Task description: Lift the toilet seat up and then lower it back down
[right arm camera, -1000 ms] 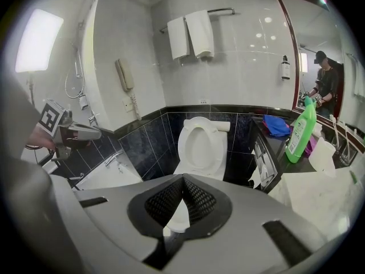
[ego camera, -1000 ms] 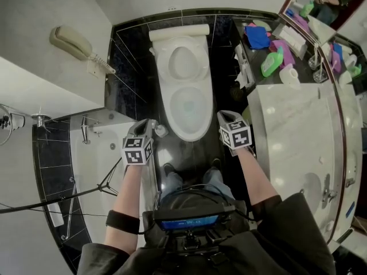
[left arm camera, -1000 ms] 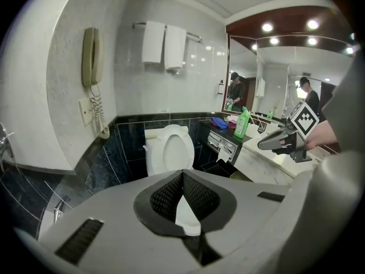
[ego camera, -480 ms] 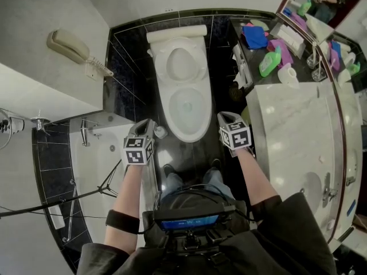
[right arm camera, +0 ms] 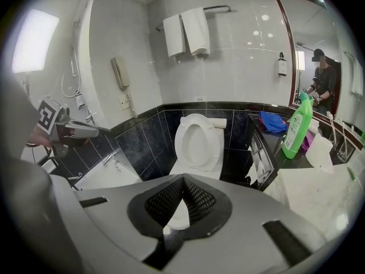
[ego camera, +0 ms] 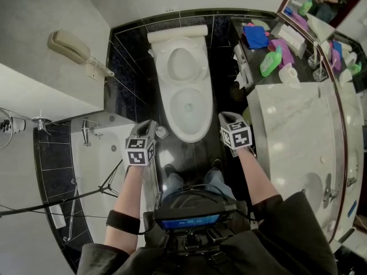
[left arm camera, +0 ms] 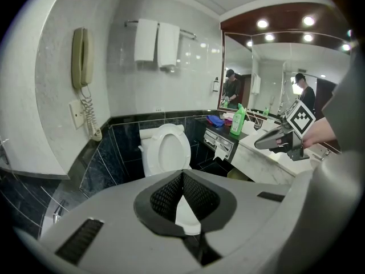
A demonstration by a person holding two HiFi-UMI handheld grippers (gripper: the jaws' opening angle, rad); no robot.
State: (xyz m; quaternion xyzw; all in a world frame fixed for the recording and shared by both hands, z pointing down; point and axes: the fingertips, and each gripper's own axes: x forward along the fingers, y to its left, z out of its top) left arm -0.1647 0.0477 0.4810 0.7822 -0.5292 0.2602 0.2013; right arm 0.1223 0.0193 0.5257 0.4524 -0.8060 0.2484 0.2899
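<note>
Toilet seat (ego camera: 200,62) upright behind bowl (ego camera: 187,136)

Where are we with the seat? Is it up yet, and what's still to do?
Done: the toilet seat stands raised against the tank, leaving the bowl open. In hand: nothing; the left gripper and right gripper hang short of the bowl, jaws shut, empty and touching nothing. Left: reach the seat and lower it onto the bowl.

The left hand-held gripper (left arm camera: 182,176) hides most of the toilet bowl (left arm camera: 186,214).
</note>
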